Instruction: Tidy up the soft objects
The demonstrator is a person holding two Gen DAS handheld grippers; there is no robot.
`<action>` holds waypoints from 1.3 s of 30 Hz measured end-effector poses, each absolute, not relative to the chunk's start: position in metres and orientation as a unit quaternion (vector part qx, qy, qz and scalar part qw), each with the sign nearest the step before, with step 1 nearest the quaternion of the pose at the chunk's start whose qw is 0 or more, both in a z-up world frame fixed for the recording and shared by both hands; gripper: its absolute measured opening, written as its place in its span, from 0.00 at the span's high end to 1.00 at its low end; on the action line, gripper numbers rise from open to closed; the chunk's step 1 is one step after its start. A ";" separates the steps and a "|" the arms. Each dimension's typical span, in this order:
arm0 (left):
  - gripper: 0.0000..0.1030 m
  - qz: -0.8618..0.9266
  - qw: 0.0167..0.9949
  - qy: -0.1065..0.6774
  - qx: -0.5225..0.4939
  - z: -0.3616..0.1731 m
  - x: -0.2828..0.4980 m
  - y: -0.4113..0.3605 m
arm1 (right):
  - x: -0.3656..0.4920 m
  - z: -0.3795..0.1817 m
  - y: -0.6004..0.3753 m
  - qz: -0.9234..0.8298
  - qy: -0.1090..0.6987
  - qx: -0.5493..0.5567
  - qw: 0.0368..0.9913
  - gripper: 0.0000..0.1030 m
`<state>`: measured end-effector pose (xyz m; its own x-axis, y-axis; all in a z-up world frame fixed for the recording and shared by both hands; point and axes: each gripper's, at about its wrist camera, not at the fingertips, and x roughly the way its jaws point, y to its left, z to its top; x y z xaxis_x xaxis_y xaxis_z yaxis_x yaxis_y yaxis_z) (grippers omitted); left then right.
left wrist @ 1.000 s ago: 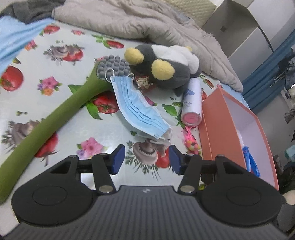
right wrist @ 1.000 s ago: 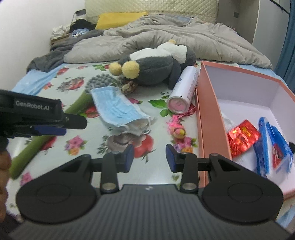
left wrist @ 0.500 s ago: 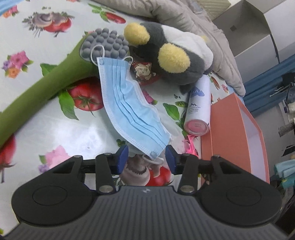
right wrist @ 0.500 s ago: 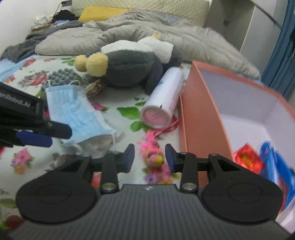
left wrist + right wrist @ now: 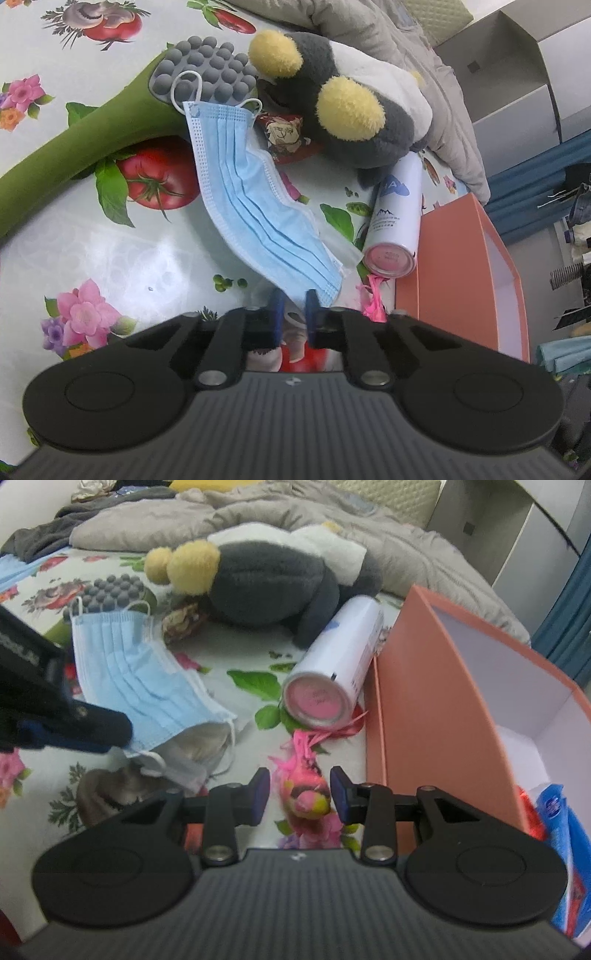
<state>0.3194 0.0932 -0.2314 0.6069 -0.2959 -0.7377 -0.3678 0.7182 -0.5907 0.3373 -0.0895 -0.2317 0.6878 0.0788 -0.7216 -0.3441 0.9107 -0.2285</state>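
Pleated light-blue paper face mask (image 5: 258,206) lies on flowered desk (image 5: 122,254): featherlight, limp, slippery. Your left gripper (image 5: 293,310) fingers closing, pinching near corner hem; keep grip there, avoid elastic loops.

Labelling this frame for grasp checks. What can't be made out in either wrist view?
- Left gripper, closing around the blue mask corner: pad contact hidden by the mask edge, left wrist view.
- Pink toy between the right gripper fingers: blurred, kind unclear, right wrist view.
- Orange box contents: cut off by the right edge.
- Spray can label: too small.
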 end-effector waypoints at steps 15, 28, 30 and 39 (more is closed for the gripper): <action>0.98 -0.025 0.840 0.397 -0.369 -0.171 0.296 0.088 | 0.320 -0.191 -0.102 0.119 0.363 -0.146 0.912 0.73; 1.00 -0.032 0.847 0.386 -0.363 -0.136 0.215 0.094 | 0.270 -0.155 -0.111 0.162 0.375 -0.120 0.905 0.73; 1.00 -0.033 0.850 0.382 -0.361 -0.133 0.198 0.093 | 0.263 -0.152 -0.112 0.171 0.382 -0.109 0.902 0.73; 1.00 -0.007 0.845 0.380 -0.376 -0.144 0.137 0.106 | 0.228 -0.145 -0.112 0.202 0.394 -0.104 0.891 0.73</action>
